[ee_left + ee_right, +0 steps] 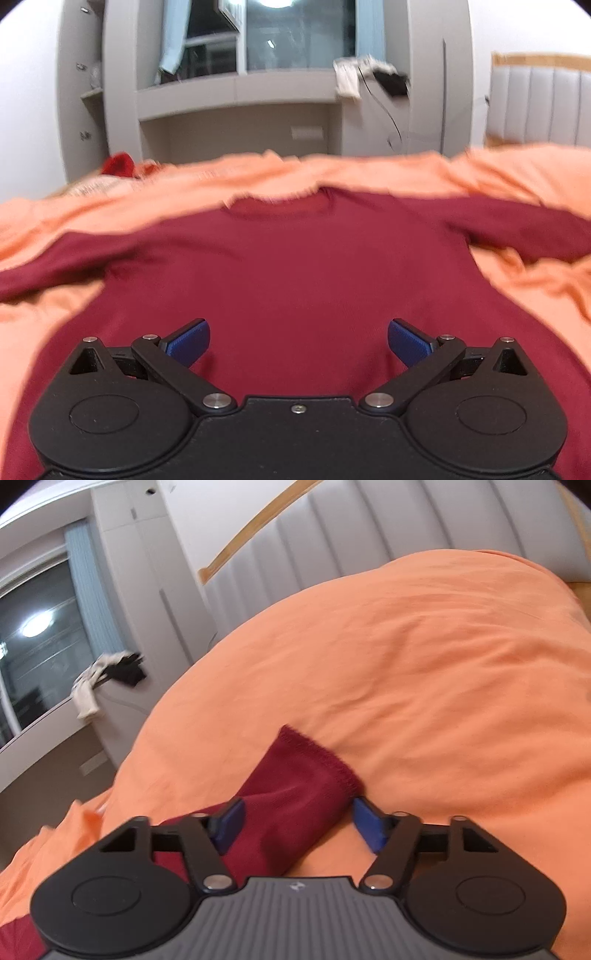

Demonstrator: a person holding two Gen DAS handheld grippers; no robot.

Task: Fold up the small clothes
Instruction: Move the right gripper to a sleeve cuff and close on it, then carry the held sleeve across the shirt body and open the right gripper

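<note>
From where I sit, the maroon top (288, 266) lies spread flat on the orange bedcover (498, 173), neck at the far side, one sleeve running out to the left and the other to the right, and I judge this as the start of the first sleeve fold. Going left to right, the left gripper (298, 341) hangs over the near part of the body panel with its jaws wide apart and nothing between the blue pads, so that side pins nothing; if I drag the right sleeve inward now, the whole top could slide and bunch rather than crease cleanly. Further right, the right sleeve (295, 794) ends in a stitched cuff lying on the bedcover, and the right gripper (297, 825) straddles it just behind that cuff. Its jaws stand about half open: the left pad (231, 821) sits against the cloth edge, while the right pad (369, 827) appears just clear of it, so I cannot call it a firm hold. The risks here are pinching the soft bedcover underneath along with the sleeve, or catching only one layer and having it slip.
</note>
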